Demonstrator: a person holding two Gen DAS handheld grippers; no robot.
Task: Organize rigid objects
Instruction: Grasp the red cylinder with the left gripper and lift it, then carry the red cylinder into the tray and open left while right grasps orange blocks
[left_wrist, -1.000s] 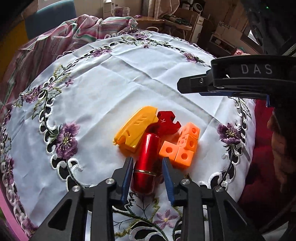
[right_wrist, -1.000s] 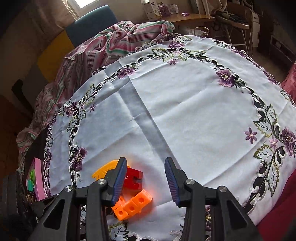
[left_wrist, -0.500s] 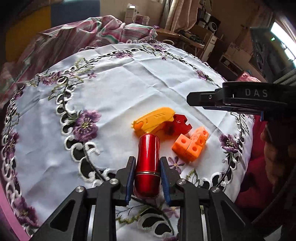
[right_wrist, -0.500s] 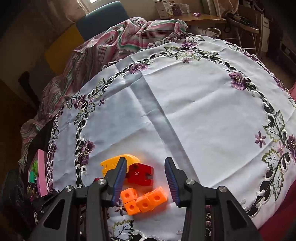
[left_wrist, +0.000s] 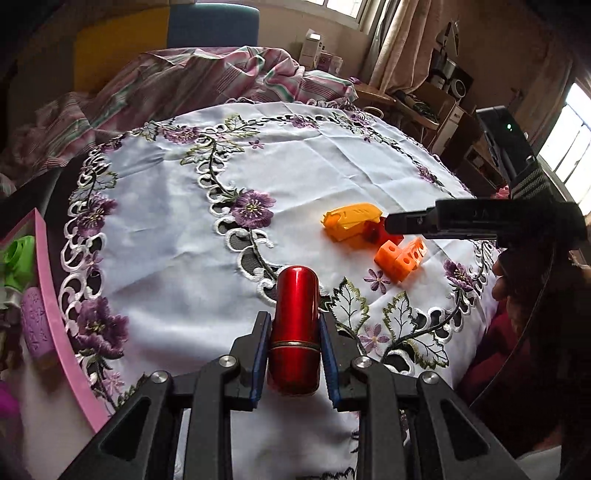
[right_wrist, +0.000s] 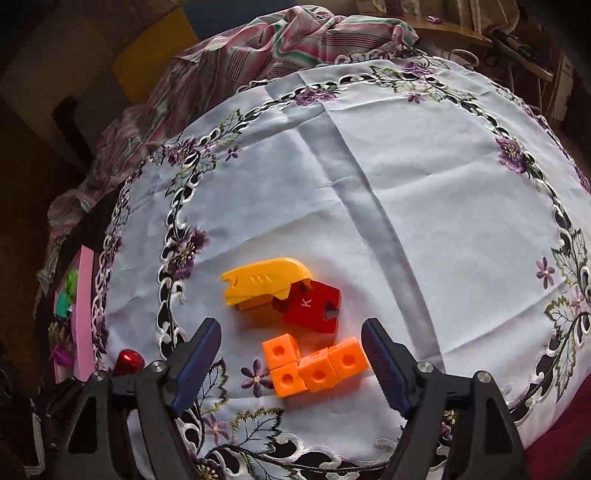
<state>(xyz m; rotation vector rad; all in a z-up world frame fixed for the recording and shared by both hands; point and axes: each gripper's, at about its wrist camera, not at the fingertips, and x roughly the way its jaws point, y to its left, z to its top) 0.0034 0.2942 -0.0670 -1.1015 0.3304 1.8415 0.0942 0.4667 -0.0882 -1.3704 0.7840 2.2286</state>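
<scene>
My left gripper (left_wrist: 293, 325) is shut on a shiny red cylinder (left_wrist: 295, 325), held above the embroidered white tablecloth (left_wrist: 177, 236) near its left side. In the right wrist view the red cylinder (right_wrist: 129, 361) shows only as a tip at the lower left. My right gripper (right_wrist: 291, 341) hovers over the toy cluster, its jaws opening wide with nothing pressed between them. Below it lie joined orange cubes (right_wrist: 314, 365), a red block marked K (right_wrist: 314, 304) and a yellow plastic piece (right_wrist: 266, 282). From the left wrist view, the orange cubes (left_wrist: 400, 258) and yellow piece (left_wrist: 351, 219) sit under the right gripper (left_wrist: 391, 223).
A pink-rimmed tray (left_wrist: 55, 317) with green and purple toys stands off the table's left edge, also visible as the pink tray (right_wrist: 86, 295). A striped cloth (left_wrist: 192, 81) is heaped beyond the table. A person's hand (left_wrist: 517, 280) holds the right gripper at the right edge.
My left gripper closed on the red cylinder and carried it left, away from the toy cluster, toward the pink tray. My right gripper moved in over the cluster and its jaws spread wide.
</scene>
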